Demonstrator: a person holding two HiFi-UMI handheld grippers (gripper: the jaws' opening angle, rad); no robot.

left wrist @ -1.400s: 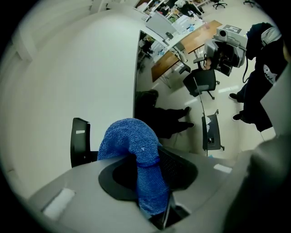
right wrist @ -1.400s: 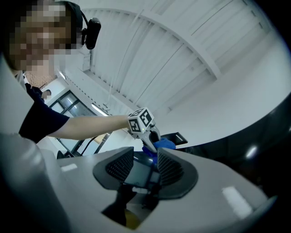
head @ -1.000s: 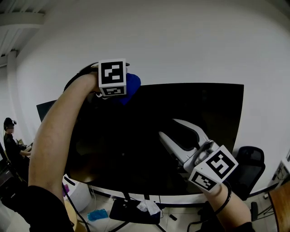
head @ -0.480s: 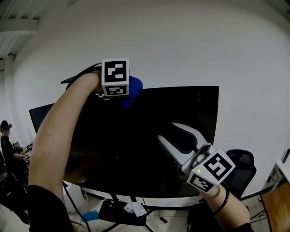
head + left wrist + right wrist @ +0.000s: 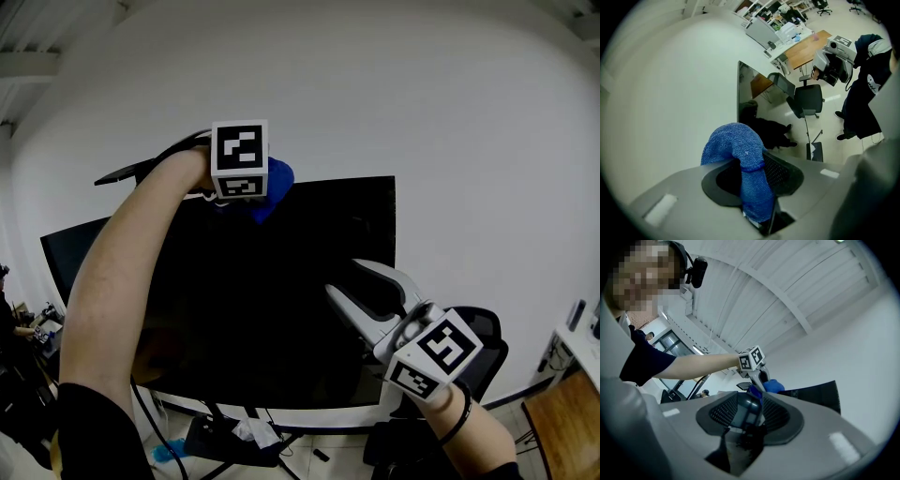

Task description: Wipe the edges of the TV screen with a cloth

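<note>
The left gripper has its jaws clenched on the blue cloth (bunched end bulging past their tips) at the TV top edge. The right gripper has its jaws apart, empty, before the TV's lower right.

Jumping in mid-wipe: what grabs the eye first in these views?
A large black flat TV screen fills the middle, against a white wall. At its top edge the left gripper is shut on a fluffy blue microfibre cloth. Lower right, the right gripper hangs before the screen, white jaws apart and empty.
</note>
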